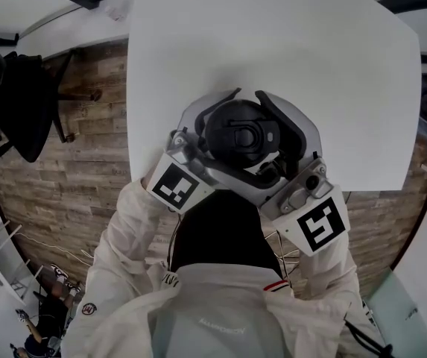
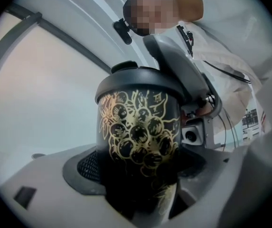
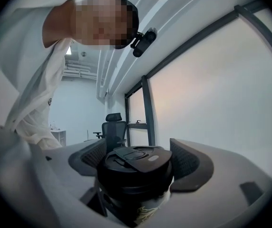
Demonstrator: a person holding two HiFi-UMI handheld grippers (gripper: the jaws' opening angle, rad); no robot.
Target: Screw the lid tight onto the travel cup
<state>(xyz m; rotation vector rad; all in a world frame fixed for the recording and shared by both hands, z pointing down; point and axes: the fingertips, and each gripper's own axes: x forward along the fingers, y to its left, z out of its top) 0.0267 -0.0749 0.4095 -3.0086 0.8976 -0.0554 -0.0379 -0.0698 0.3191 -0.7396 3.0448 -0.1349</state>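
Observation:
The travel cup (image 2: 138, 137) is black with a gold grape pattern and is held in the air close to the person's chest. My left gripper (image 2: 138, 170) is shut on its body, one pad on each side. The black lid (image 1: 243, 135) sits on top of the cup with its flip tab facing up. My right gripper (image 3: 138, 163) is shut on the lid (image 3: 136, 161), with a meshed pad (image 3: 188, 161) against each side of the rim. In the left gripper view one right-gripper finger (image 2: 173, 70) lies along the lid (image 2: 136, 82). The head view hides the cup body under the lid.
A white table (image 1: 273, 51) lies just beyond the grippers, its near edge under them. Wood-pattern floor (image 1: 71, 170) is on the left, with a dark chair (image 1: 19, 110) beside it. The person's white jacket (image 1: 220, 312) fills the lower head view. An office chair (image 3: 113, 127) stands far behind.

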